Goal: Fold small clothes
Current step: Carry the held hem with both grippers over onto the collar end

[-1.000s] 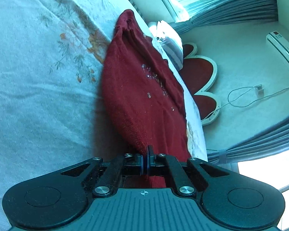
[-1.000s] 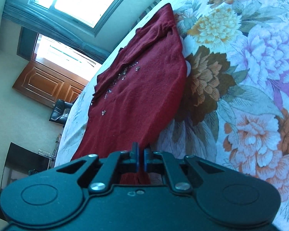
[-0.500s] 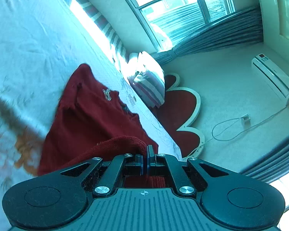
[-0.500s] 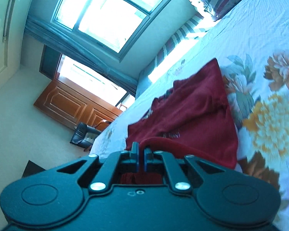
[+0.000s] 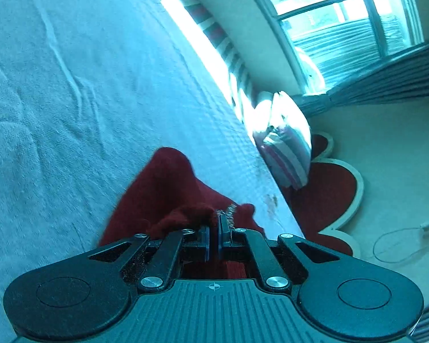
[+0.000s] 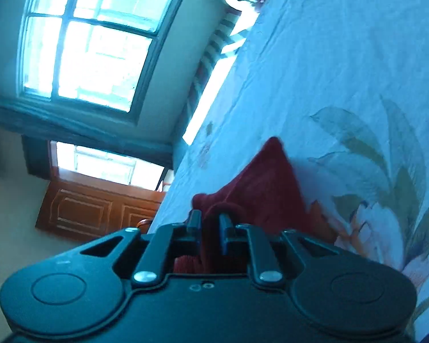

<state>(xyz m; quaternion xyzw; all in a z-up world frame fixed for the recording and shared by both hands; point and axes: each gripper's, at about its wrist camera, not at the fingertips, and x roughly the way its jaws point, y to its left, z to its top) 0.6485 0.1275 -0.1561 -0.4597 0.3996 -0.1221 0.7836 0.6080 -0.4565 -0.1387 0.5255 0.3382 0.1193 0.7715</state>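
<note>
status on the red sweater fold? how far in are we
Done: the hem end of the red sweater is doubled forward over the rest, which lies on the bedspread.
In hand: the left gripper is clamped on the folded edge; the right gripper has just been opening, with cloth between its parted fingers.
Left: release the left side, flatten the bunched fold, likely another fold.

The near part of the red garment (image 5: 168, 188) is hidden under the left gripper (image 5: 213, 235); in the right wrist view the right gripper (image 6: 210, 227) likewise covers its near end. Whether any fabric sits between the left pads cannot be told. The striped pillow (image 5: 289, 154) and bedspread (image 6: 343, 71) are motion-blurred
</note>
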